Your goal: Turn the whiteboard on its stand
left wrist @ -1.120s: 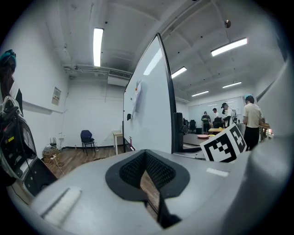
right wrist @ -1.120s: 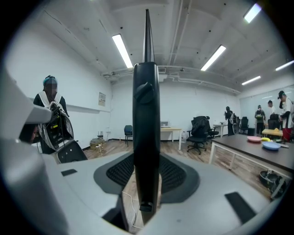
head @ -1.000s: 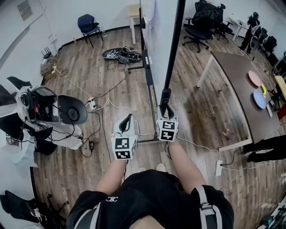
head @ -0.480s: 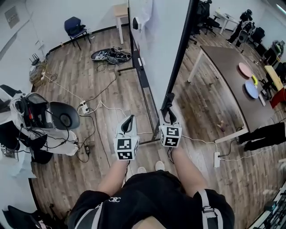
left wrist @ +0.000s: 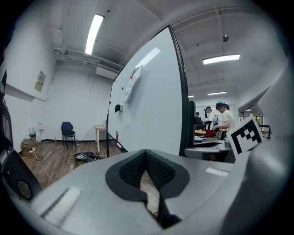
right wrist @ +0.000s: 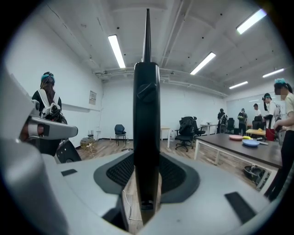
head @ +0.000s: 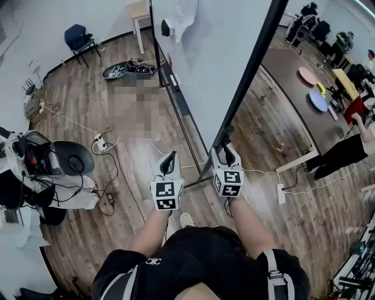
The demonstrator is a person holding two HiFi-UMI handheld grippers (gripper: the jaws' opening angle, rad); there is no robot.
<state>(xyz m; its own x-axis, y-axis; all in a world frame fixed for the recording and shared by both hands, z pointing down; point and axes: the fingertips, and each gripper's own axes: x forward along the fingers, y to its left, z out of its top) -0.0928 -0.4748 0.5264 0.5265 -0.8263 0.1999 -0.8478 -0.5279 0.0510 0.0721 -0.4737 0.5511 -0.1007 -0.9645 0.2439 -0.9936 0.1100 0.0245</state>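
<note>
Grips upright black whiteboard edge (right wrist: 146,105) between pads of right gripper (right wrist: 146,183), touching both sides. Shows table (right wrist: 229,147) with plates (right wrist: 244,139) at right, office chairs (right wrist: 186,128) beyond, person (right wrist: 46,103) at left.

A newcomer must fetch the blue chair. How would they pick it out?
Find the big whiteboard in mid-room. Beyond its far end a wooden table stands by the wall; the chair is left of it. It alone is blue; the office chairs are black.
</note>
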